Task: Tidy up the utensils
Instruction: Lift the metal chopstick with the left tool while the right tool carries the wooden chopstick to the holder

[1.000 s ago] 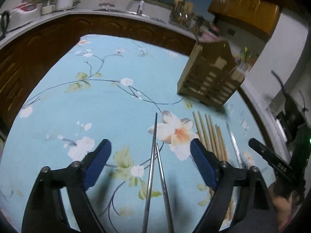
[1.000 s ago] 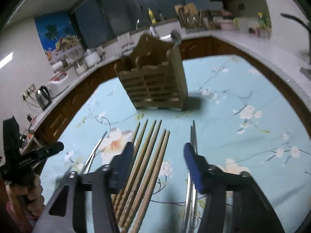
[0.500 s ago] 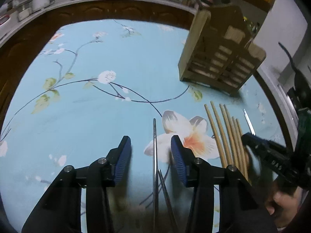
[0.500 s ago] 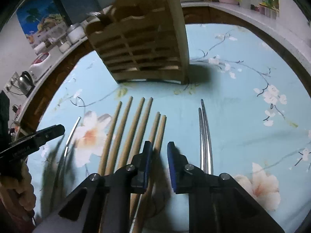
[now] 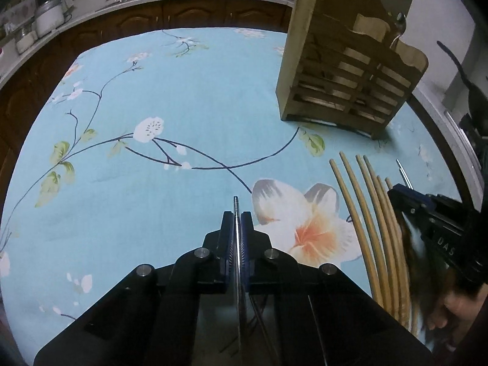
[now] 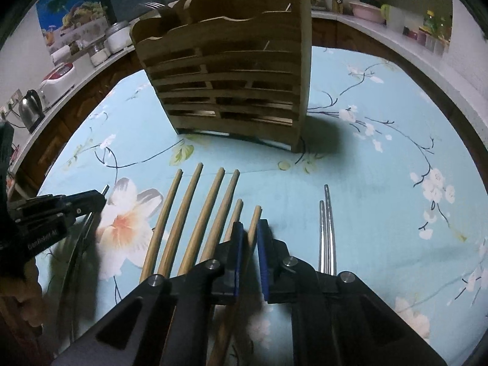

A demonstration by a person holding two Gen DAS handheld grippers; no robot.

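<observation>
Pale blue floral cloth [image 5: 183,116] covered the counter, with dark wood cabinets [image 5: 195,15] and a crowded worktop curving around its far edge. Toward the far right corner stood a slatted wooden utensil holder [image 5: 347,88], upright, seen head-on in the right wrist view [image 6: 231,91].

At the near edge, the left gripper [image 5: 237,228] was pinched tight around one metal chopstick [image 5: 235,207]. Its long axis ran straight away from the camera toward the far edge, and its tip stuck out just past the blue pads [image 5: 246,244]. A second thin metal rod [image 5: 262,320] slanted under the gripper body, only partly visible.

Right of that, six wooden chopsticks [image 6: 195,219] lay side by side on the cloth in a loose fan, tips pointing toward the holder, near ends toward the near edge. The right gripper [image 6: 249,238] was clamped around the rightmost wooden chopstick [image 6: 254,222], whose axis also ran toward the holder, leaning slightly right; its tip showed beyond the blue pads [image 6: 238,244].

Further right, apart from the wooden set, a pair of metal chopsticks [image 6: 324,228] lay touching each other, parallel, pointing toward the far edge. In the left wrist view the wooden chopsticks [image 5: 366,228] bowed with lens distortion, and the right gripper [image 5: 405,195] was over their right side.
</observation>
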